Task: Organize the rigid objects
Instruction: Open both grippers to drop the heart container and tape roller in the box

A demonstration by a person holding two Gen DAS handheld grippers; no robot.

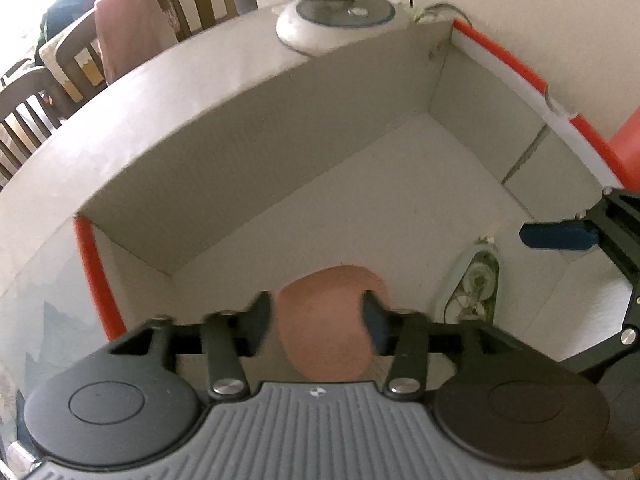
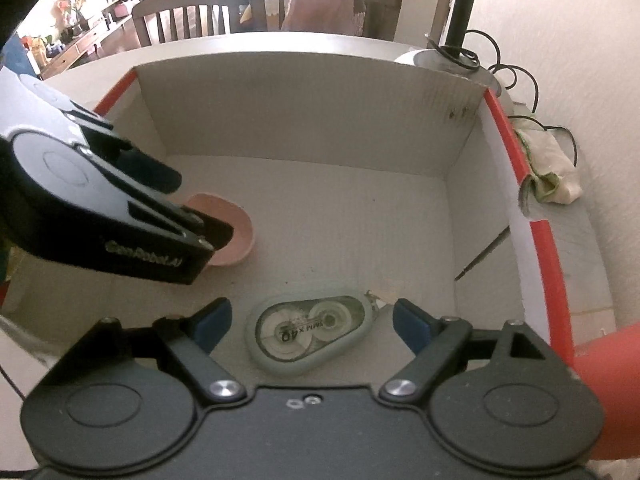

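Note:
A pink shallow dish (image 1: 332,320) (image 2: 236,224) lies on the floor of a white cardboard box (image 1: 240,152) (image 2: 300,112) with a red rim. My left gripper (image 1: 318,320) (image 2: 196,208) hovers right over the dish, its jaws apart and the dish showing between them; the pads do not press on it. A grey-green correction tape roller (image 2: 310,332) (image 1: 472,284) lies flat on the box floor. My right gripper (image 2: 312,322) stands wide open above it, one blue fingertip (image 1: 560,234) showing in the left wrist view.
The box sits on a pale table. A round lamp base (image 1: 332,20) with cables stands behind it. A crumpled cloth (image 2: 552,176) lies to the box's right, a red object (image 2: 600,360) at the near right. Wooden chairs (image 2: 188,12) stand behind the table.

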